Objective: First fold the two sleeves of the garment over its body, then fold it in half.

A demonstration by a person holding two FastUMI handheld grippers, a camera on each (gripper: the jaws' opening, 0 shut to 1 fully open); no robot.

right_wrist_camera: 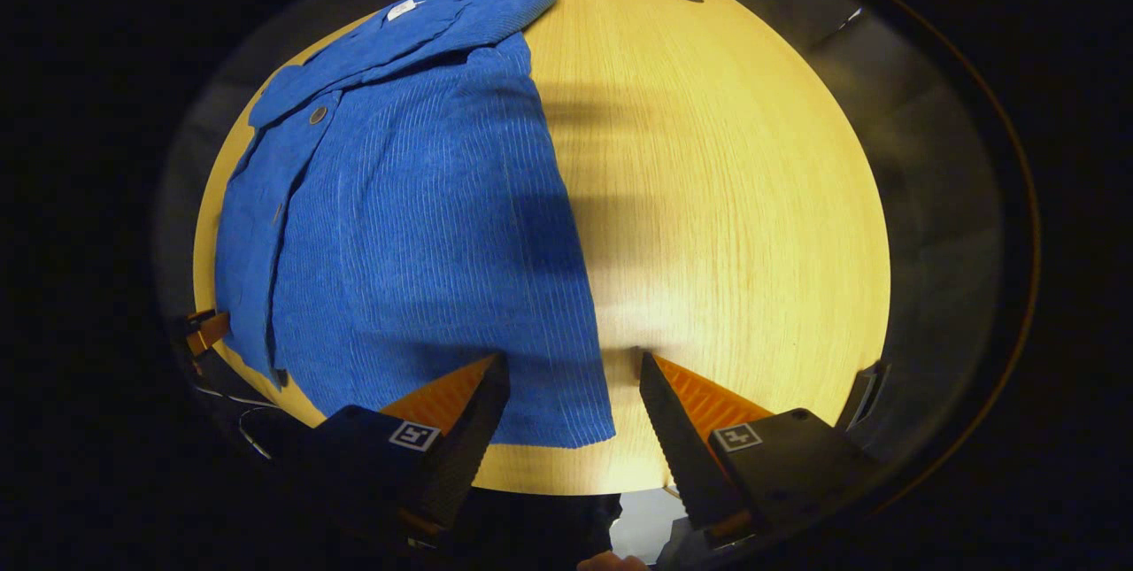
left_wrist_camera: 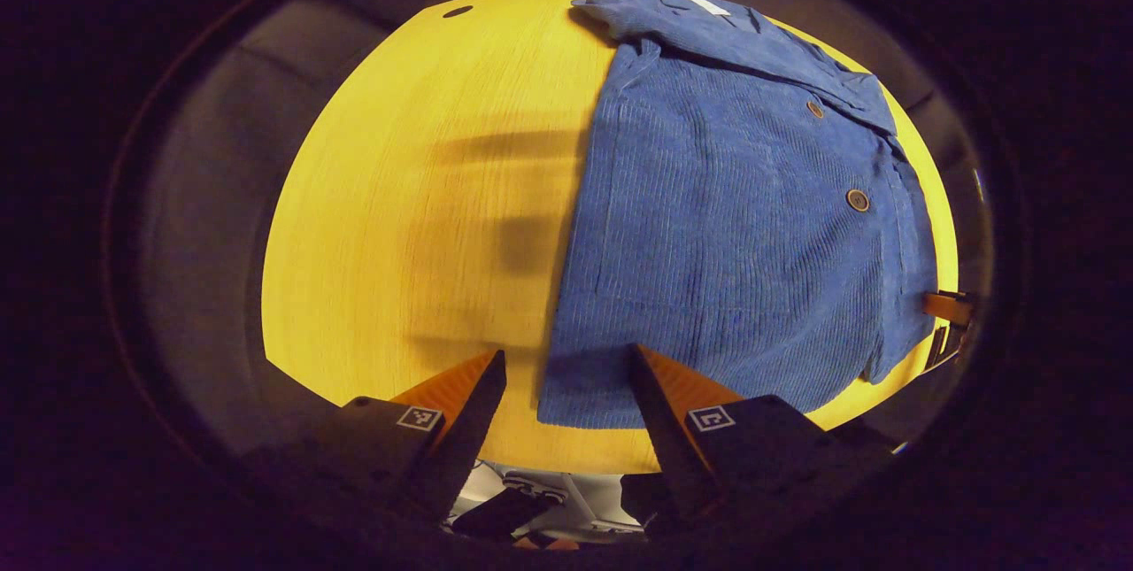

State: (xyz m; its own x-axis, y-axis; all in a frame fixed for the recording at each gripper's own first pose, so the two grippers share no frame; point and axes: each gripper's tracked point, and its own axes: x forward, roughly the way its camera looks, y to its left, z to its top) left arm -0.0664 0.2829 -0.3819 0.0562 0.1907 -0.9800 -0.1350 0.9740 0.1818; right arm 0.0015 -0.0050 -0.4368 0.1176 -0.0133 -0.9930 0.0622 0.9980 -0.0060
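- Table [left_wrist_camera: 398, 226]: round, pale wood, carrying everything.
- Jacket [left_wrist_camera: 735, 235]: blue corduroy, flat on the table, collar at the far edge, hem toward both claws.
- Left claw [left_wrist_camera: 566, 367]: released, poised above the hem's corner, grasping nothing.
- Right claw [right_wrist_camera: 574, 372]: released above the hem's other corner.
- Buttons [left_wrist_camera: 857, 199]: brown, along the front.

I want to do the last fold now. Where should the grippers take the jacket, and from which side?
Probably at the hem's two near corners, coming from the near table edge. The jacket lies flat, sleeves seemingly already folded in, collar far. The left gripper and right gripper, both open, each hover by a corner, ready to carry the hem toward the collar.
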